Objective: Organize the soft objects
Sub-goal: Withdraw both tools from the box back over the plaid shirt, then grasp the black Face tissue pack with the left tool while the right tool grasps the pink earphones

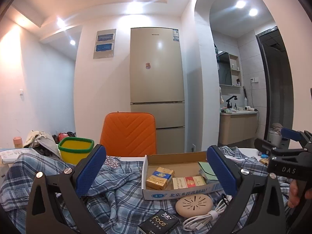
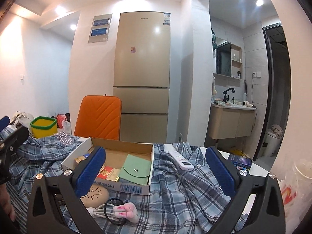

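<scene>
Farthest back stands a tall champagne-coloured fridge (image 1: 157, 78), smooth and glossy, with a brand line across its top door too small to read and a small sticker mid-door. Before it is an orange chair back (image 1: 128, 132), padded and stitched in a chevron pattern. Spread over the table lies the blue plaid shirt (image 2: 175, 187), soft woven cloth, rumpled into folds, running under nearly everything else; its collar end lies toward the right gripper.

On the shirt sits a shallow cardboard box (image 1: 176, 160), brown inside, white outside with blue Chinese characters along the front wall and a barcode on the right end. Inside are a gold and blue cigarette pack (image 1: 160, 177), a red and white pack (image 1: 188, 182) lying flat, and a mint green snap pouch (image 2: 135, 169).

A square yellow bin with a green rim (image 1: 76, 149) stands at the far left. A white remote (image 2: 180, 159) rests on the cloth right of the box.

Just in front of the box lie a beige oval disc with radiating slots (image 1: 194, 204), a coiled white cable (image 1: 204, 217), a black pack printed "Face" (image 1: 159, 224) and a pink plush hair tie (image 2: 126, 211).

The left gripper (image 1: 156, 172) and the right gripper (image 2: 156, 170) both hover above the shirt with blue ribbed pads spread wide, holding nothing. In the left view the right tool's body reads "DAS".
</scene>
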{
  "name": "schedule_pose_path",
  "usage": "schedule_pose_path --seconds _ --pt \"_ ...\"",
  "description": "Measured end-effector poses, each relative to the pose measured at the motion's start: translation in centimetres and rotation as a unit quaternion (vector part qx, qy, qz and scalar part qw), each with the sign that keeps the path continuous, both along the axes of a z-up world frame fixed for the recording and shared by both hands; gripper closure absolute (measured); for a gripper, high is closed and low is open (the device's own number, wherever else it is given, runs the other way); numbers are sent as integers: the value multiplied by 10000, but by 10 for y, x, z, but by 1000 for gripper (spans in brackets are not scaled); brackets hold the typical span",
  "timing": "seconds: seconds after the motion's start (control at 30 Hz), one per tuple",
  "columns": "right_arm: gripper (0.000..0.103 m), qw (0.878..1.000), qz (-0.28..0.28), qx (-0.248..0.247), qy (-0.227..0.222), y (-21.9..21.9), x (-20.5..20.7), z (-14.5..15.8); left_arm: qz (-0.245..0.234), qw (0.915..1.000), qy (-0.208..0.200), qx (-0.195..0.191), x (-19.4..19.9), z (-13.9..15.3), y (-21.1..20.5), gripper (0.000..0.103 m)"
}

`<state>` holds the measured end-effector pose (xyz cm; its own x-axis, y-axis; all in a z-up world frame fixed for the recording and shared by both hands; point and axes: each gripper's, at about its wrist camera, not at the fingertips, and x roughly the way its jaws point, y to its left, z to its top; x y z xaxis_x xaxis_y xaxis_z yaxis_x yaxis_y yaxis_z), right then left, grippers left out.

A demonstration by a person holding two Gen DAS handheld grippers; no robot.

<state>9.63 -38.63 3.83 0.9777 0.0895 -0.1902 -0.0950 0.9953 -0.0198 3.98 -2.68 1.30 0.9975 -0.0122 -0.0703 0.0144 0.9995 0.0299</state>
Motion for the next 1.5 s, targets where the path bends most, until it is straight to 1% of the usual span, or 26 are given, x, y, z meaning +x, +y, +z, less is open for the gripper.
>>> schedule_pose_path --seconds 0.1,0.2,0.33,0.43,0.5,0.57,0.67,0.73,0.83,0.9,0.93,1.03,1.07,1.1,1.2,1.23,1.27,1.3,1.37,1.4,1.43,1.5 --pt "0 9999 -85 52 -115 -3 -5 0 54 10000 -3 64 -1 0 -1 0" --pt "0 9992 -303 -43 -244 -1 -10 -1 86 9999 -48 129 -4 -1 -4 0" --pt "0 9993 -165 -245 -212 7 -10 -1 181 9992 102 344 -2 -4 -10 0" --pt "0 9990 -232 -382 -3 10 -6 -3 181 9989 38 429 -5 -4 -13 0" --pt "0 9988 -289 -356 182 7 -1 -5 138 9990 20 435 -6 -4 -14 0" --pt "0 9993 -191 -237 234 4 0 -6 107 9991 45 402 -6 -3 -13 0" --pt "0 9998 -64 -116 167 0 -3 -5 201 9994 4 297 -8 -1 -8 0" --pt "0 9998 73 -57 164 -1 -4 -3 73 9998 20 182 -8 0 -5 0" --pt "0 9992 330 46 232 -2 -2 -1 -138 9996 208 125 -5 1 -3 0" --pt "5 9982 505 93 323 -2 0 -1 -212 9992 293 177 -3 2 -6 0" --pt "9 9972 603 119 425 -1 3 -1 -254 9989 345 194 -3 1 -7 0" --pt "13 9933 855 183 758 2 13 -6 -419 9971 623 133 2 1 -7 0" --pt "16 9915 925 226 886 3 17 -9 -457 9964 714 82 4 0 -6 0" --pt "18 9899 988 256 988 3 20 -11 -434 9962 755 52 6 -1 -5 0" --pt "21 9766 1318 483 1632 5 38 -24 -388 9952 892 -94 11 -2 0 0" --pt "25 9681 1450 559 1966 7 46 -33 -389 9948 934 -152 12 -2 2 0" --pt "33 9637 1486 598 2134 8 50 -38 -398 9944 966 -184 13 -2 4 0" --pt "36 9575 1469 658 2394 8 57 -46 -402 9941 991 -197 14 -3 5 0" --pt "42 9493 1481 783 2661 7 64 -56 -317 9941 1024 -148 14 -3 4 0" --pt "42 9454 1473 880 2772 4 67 -60 -241 9941 1057 -71 15 -4 3 1" --pt "42 9428 1463 951 2839 2 69 -63 -203 9938 1093 9 16 -5 1 4" --pt "42 9379 1487 1067 2948 0 72 -68 -254 9927 1176 45 17 -6 -1 10"
